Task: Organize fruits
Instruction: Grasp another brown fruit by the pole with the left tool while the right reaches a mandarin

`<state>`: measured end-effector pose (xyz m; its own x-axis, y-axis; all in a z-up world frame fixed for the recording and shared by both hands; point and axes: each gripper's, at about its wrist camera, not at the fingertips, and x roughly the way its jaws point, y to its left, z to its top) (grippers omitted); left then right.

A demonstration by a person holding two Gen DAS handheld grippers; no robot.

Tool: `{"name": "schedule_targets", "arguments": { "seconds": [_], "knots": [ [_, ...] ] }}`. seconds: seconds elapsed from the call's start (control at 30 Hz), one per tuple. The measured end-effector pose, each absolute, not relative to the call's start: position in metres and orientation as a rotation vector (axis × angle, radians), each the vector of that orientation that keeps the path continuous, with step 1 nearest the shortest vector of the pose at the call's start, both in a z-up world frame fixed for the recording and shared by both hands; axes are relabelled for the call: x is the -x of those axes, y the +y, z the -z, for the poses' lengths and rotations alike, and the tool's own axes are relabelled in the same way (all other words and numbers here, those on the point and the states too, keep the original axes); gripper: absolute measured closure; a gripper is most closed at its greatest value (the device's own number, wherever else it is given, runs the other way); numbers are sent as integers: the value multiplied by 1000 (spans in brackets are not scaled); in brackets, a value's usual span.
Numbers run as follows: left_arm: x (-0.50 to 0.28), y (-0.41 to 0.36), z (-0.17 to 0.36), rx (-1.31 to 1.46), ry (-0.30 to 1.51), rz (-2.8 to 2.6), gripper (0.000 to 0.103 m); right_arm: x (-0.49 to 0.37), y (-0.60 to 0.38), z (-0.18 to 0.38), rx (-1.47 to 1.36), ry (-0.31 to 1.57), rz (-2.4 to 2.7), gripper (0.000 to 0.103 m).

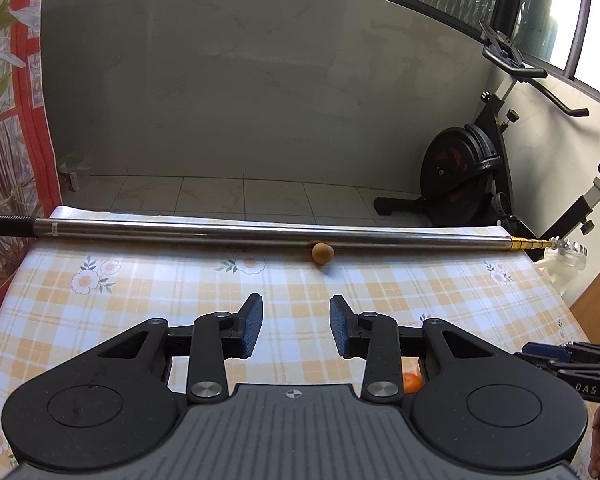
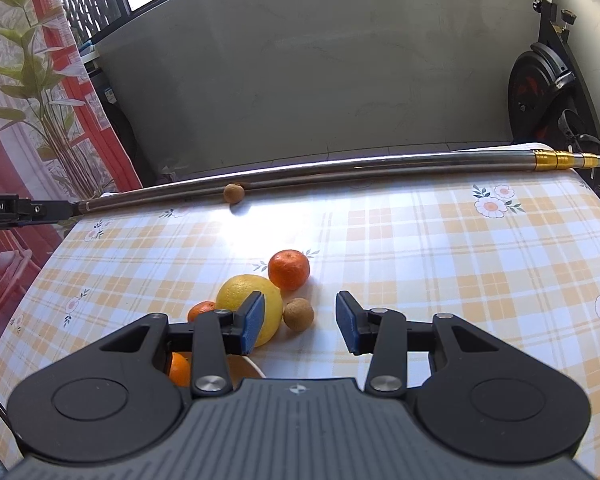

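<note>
My left gripper (image 1: 296, 326) is open and empty above the checked tablecloth. A small brown round fruit (image 1: 322, 253) lies far ahead of it against a metal pole; it also shows in the right wrist view (image 2: 234, 193). An orange fruit (image 1: 412, 382) peeks out under my left gripper's right arm. My right gripper (image 2: 300, 322) is open and empty. Just ahead and left of it lie a yellow lemon (image 2: 244, 300), a tangerine (image 2: 289, 269), a small brown fruit (image 2: 298, 314), a second tangerine (image 2: 201, 310) and another orange fruit (image 2: 179, 370) by a pale plate rim (image 2: 256, 368).
A long steel pole (image 1: 260, 234) with a brass tip lies across the far table edge (image 2: 340, 172). An exercise bike (image 1: 468, 168) stands on the floor at the right. A red patterned curtain (image 1: 8, 120) hangs at the left. The right gripper's body (image 1: 572, 364) shows at the left view's right edge.
</note>
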<state>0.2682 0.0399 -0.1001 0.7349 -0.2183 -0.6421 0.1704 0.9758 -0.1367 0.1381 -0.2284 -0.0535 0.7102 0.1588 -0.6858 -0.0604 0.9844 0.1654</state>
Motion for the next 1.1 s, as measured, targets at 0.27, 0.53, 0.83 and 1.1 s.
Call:
{"name": "schedule_targets", "arguments": {
  "seconds": [0.27,0.53,0.83,1.1],
  "knots": [
    [-337,-5,124,80,703,241,64,-151,-247,66,-144,797,-61,60],
    [-398,-32,175,63,736,241,64,-160,-257,76,-195,807,-65,60],
    [-426,-39,203,67,780,231,64,-164,-261,84,-206,827,-64,60],
    [-437,-42,213,64,824,214,67,-163,-265,90,-212,850,-54,60]
  ]
}}
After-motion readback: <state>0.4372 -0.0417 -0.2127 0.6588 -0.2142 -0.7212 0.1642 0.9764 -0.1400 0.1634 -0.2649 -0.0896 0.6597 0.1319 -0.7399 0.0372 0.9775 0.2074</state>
